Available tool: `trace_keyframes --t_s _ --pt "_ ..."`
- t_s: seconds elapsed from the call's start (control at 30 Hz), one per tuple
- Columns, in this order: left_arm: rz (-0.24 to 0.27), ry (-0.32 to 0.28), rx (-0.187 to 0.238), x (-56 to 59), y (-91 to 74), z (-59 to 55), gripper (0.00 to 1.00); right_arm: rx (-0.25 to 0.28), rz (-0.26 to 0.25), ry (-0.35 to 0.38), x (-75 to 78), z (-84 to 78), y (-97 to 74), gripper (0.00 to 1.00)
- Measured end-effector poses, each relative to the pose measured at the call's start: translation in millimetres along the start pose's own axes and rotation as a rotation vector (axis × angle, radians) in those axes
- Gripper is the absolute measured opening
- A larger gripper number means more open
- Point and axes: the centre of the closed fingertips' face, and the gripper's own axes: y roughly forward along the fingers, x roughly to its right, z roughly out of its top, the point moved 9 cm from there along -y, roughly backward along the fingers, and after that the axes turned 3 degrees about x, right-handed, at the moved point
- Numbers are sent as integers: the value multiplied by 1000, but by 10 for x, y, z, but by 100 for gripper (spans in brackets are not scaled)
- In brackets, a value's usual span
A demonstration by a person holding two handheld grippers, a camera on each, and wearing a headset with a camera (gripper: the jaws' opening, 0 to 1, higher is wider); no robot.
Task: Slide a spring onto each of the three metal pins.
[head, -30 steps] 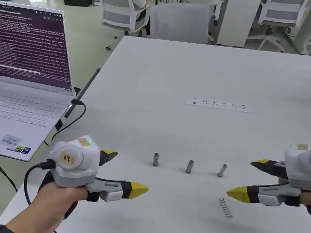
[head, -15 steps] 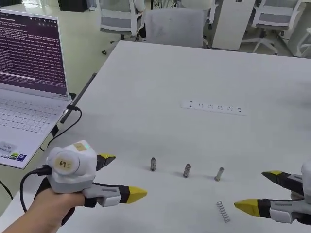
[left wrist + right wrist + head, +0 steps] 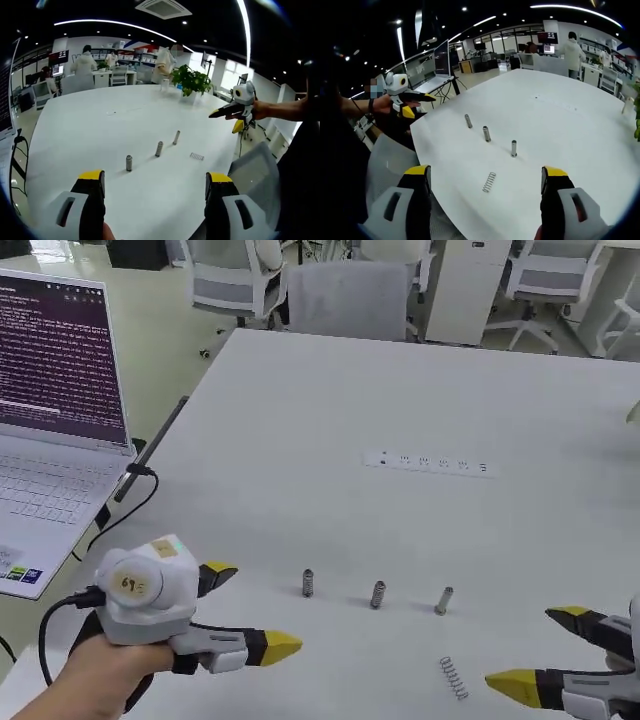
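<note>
Yellow-tipped, the right gripper has drawn back from the loose spring since a second ago; the left gripper keeps its place. The frame edge cuts off the right gripper's body. The spring lies flat on the table, just beside the right gripper's nearer tip and near the right pin. Both grippers gape empty.

In the head view the right gripper was cut off at the lower right corner, its body past the edge. The laptop ran off the left edge, its screen text too small to read, and the left hand off the bottom.
</note>
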Motion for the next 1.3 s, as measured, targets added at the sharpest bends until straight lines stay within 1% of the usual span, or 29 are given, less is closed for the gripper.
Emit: trace_keyframes --t_s 0.33,0.5,0.6,0.7,0.83,0.97,1.1,1.3 --pt "-32 34 -14 50 93 45 79 -5 -4 3 3 -35 -29 90" --pt "-69 83 -31 106 194 108 79 0 -6 7 -3 -41 -37 90" --pt "-98 119 -39 166 275 161 79 0 -4 3 -15 -37 -41 90" --pt "-125 140 -43 221 361 199 78 6 -4 5 -20 -36 -42 91" --pt "-169 184 -56 320 488 240 78 7 -2 6 -30 -35 -50 91" --pt "-204 219 -69 395 608 274 78 3 0 6 -30 -37 -57 91" --pt "-233 242 -75 455 704 314 78 4 0 6 -22 -39 -70 92" --pt "-276 276 -95 534 848 335 78 5 -2 9 -42 -45 -100 92"
